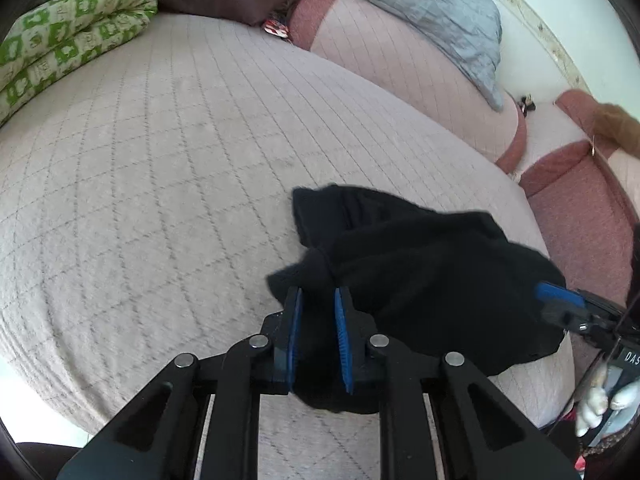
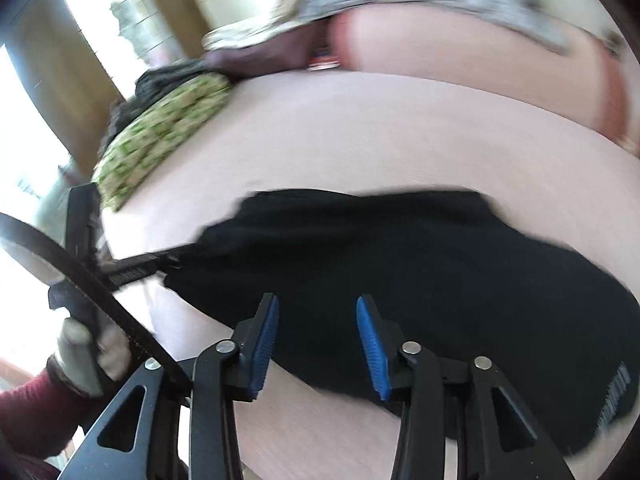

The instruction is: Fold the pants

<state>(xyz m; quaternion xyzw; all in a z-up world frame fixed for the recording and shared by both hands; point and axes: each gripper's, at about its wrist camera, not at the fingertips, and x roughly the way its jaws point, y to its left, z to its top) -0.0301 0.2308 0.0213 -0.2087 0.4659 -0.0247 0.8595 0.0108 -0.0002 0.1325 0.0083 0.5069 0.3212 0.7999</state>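
Left hand-held gripper (image 1: 316,300) pinches black pants (image 1: 420,280) bunched ahead.

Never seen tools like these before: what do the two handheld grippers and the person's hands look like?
Each gripper, left and right, is black plastic with silver rivets and two fingers faced in ribbed blue pads. The person wears light grey gloves and a dark red sleeve.

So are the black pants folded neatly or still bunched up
Bunched up. The black pants lie in a rumpled heap on the bed cover, with cloth gathered between the left hand-held gripper's pads.
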